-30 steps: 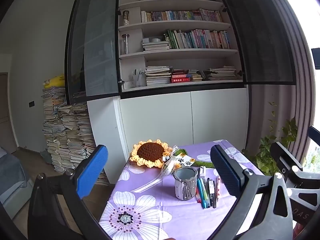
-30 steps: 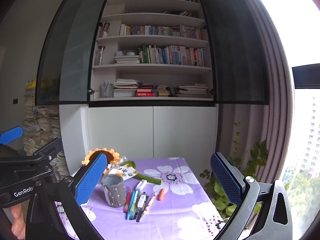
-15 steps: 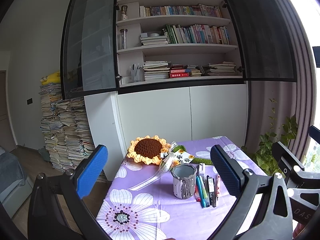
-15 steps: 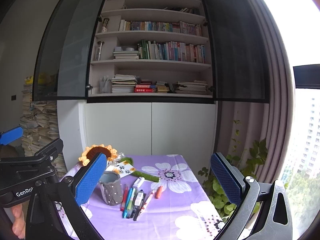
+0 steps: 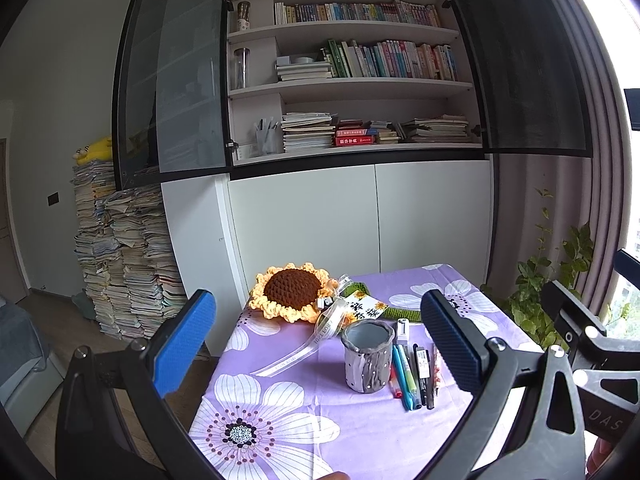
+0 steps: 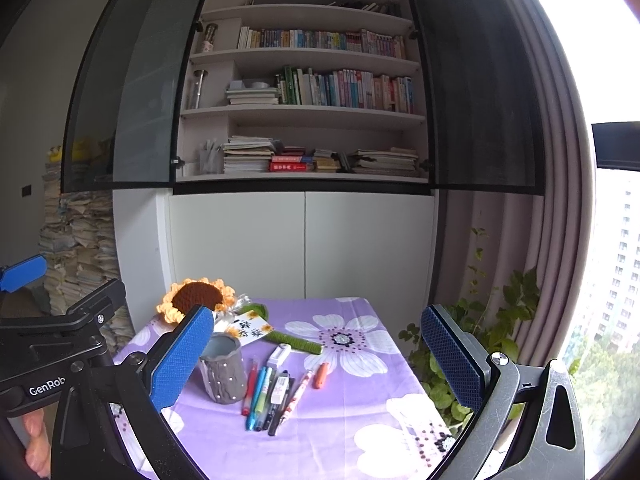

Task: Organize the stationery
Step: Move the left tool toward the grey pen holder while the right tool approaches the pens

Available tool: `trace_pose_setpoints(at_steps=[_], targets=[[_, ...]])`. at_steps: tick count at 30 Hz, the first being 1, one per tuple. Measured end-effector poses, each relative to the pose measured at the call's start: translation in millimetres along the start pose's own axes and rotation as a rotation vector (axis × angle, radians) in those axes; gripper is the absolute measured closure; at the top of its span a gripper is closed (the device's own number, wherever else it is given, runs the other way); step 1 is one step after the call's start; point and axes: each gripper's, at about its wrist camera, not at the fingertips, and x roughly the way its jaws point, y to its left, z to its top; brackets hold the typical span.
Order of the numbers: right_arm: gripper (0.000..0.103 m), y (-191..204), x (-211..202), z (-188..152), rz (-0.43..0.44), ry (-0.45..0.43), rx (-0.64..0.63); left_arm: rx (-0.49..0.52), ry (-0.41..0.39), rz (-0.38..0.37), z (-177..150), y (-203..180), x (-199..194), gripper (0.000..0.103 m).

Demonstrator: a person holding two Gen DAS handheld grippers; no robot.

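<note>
Both tongs wide, empty; pens beside holder on table, well beyond right tongs, left tongs.

Table (purple floral cloth) carries grey cup; pens; crochet sunflower.

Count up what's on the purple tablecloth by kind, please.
Pens in the row: 6 (the dark ones are hard to separate)
Short orange pen: 1
White correction tape: 1
Grey pen holder: 1
Crochet sunflower: 1
Total: 10
</note>
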Motion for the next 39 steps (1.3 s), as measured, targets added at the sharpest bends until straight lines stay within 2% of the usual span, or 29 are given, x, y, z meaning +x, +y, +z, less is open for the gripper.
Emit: trace_pose_setpoints(at_steps=[9, 15, 19, 26, 32, 37, 39], targets=[[0.0, -1, -1, 4, -0.018, -0.01, 0.002, 0.036, -0.093, 0.025, 1, -4, -5, 0.001], [0.0, -4, -1, 5, -0.024, -0.021, 0.021, 0.068, -0.127, 0.07, -3, -5, -6, 0.001], [0.0, -5, 4, 3, -0.022, -0.006, 0.033, 0.071, -0.134, 0.066, -5, -4, -7, 0.001], [0.0, -3, 7, -1, -0.018, 0.007, 0.027, 0.091, -0.086, 0.056, -8, -8, -1, 0.001], [0.0, -7, 12, -4, -0.028, 0.022, 0.03, 0.04, -0.014, 0.048, -11, 5, 15, 0.001], [0.0, -14, 29, -13, -0.04, 0.084, 0.044, 0.025, 0.061, 0.08, -26, 14, 43, 0.001], [0.0, -20, 40, -18, -0.039, 0.125, 0.064, 0.025, 0.093, 0.068, -35, 15, 53, 0.001]])
